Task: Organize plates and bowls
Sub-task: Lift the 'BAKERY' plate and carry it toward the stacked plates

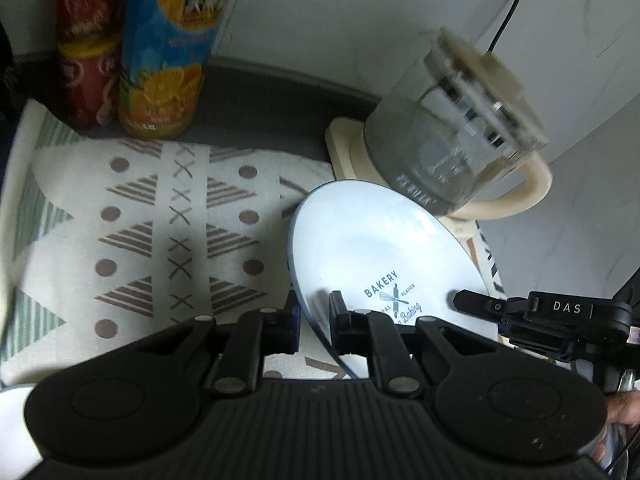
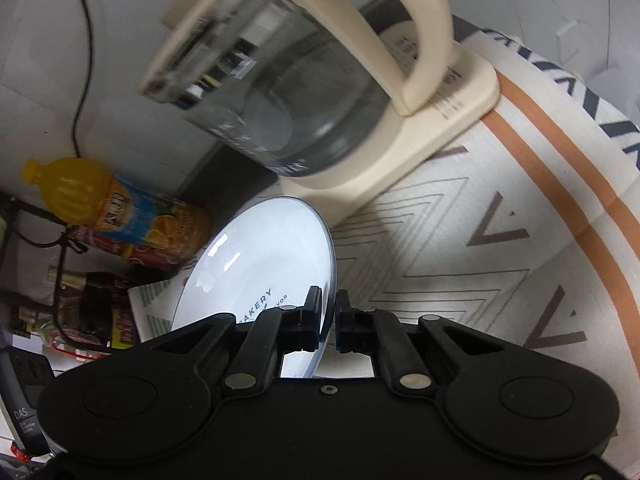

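A dark grey worktop (image 1: pixel 256 96) runs back to a pale wall, mostly covered by a cream cloth (image 1: pixel 132 208) printed with brown dots, crosses and striped triangles — in the right wrist view the same cloth shows chevrons and an orange band. Directly on the bare worktop stand an orange juice bottle (image 1: pixel 168 52) and, touching it, a red bottle (image 1: pixel 86 52). A cream kettle base (image 2: pixel 400 152) carrying a glass kettle (image 2: pixel 288 92) sits at the cloth's far edge — partly on the cloth.

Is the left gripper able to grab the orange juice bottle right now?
Probably not. The left gripper is shut on the rim of the plate, which the right gripper grips too. The orange juice bottle stands far across the patterned cloth.
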`<state>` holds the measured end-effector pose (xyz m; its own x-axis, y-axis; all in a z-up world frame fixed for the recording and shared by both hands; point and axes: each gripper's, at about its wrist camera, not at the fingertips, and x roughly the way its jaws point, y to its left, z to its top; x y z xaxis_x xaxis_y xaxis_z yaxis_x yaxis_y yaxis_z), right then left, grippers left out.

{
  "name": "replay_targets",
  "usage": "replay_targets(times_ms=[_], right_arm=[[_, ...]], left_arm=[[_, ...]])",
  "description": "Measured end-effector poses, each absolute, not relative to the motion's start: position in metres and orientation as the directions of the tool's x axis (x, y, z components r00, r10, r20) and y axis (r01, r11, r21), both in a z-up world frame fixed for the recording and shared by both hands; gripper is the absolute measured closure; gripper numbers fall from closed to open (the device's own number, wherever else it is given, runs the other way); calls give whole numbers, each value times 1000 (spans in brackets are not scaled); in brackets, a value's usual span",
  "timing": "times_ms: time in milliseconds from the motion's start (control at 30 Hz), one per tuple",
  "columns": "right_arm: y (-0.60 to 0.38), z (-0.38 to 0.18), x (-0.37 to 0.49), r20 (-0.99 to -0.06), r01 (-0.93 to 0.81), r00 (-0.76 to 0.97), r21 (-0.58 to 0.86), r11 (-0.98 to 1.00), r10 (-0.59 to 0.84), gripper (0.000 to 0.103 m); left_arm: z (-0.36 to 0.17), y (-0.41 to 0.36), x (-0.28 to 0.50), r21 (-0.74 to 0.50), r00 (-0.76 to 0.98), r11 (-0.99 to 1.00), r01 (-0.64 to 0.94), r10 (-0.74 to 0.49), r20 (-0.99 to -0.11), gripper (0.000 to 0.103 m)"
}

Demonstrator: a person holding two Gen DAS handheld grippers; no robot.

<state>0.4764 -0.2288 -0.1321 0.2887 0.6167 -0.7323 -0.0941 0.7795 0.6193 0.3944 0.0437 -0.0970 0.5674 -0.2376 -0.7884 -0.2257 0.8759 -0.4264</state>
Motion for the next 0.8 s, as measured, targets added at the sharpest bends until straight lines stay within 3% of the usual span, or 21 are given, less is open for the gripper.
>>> replay_targets(times_ms=[800], right_arm=[[-202, -92, 403, -641, -266, 272, 667, 696, 718, 96]], left_arm=[[-49, 66, 284, -421, 663, 845, -330, -110, -741, 91]])
